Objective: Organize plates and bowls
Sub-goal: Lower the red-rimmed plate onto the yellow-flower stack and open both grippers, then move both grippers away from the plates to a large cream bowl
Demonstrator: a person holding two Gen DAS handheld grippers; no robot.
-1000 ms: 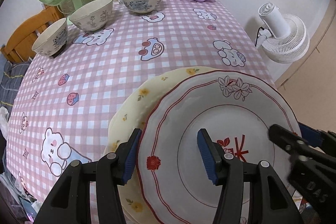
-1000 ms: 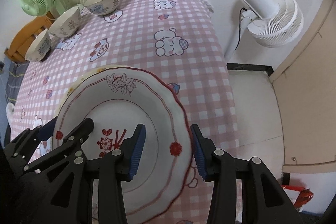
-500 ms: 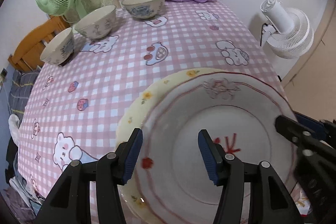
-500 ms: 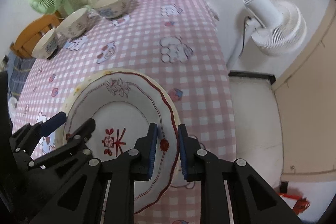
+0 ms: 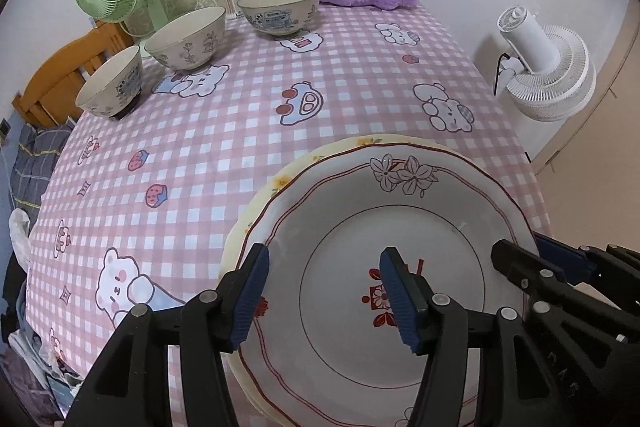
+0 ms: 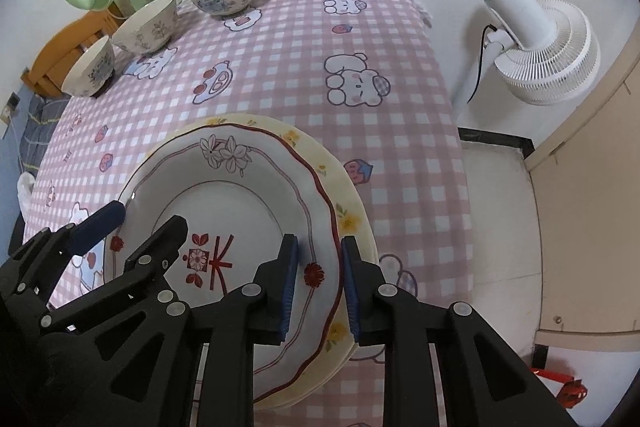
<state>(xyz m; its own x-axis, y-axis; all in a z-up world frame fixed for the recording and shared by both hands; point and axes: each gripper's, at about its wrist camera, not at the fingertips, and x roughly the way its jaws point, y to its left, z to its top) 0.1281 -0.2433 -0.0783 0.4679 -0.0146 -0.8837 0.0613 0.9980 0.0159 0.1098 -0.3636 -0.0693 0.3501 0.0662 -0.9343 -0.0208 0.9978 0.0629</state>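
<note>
The plates look done: the white plate (image 5: 392, 267) sits on the yellow plate (image 5: 280, 183) at the near edge of the table (image 5: 248, 131), the two almost centred, the yellow rim showing all round the far side. The bowls are not yet dealt with. Three stand apart in a row at the far left: a small bowl (image 5: 110, 87), a middle bowl (image 5: 186, 37) and a large bowl (image 5: 280, 9), none nested. By this reading the task is about half through, and gathering the bowls is what remains.

The left gripper (image 5: 324, 301) is spread wide and grips nothing. It straddles the left rim of the white plate, one finger out over the yellow rim and cloth, the other over the plate's well. Whether either pad touches the china cannot be told.

The right gripper (image 6: 318, 287) has its jaws part-way open around the right rim of the white plate, a gap visible on both sides of the rim, so it seems to hold nothing. The bowls lie well away from both grippers, across the table.
</note>
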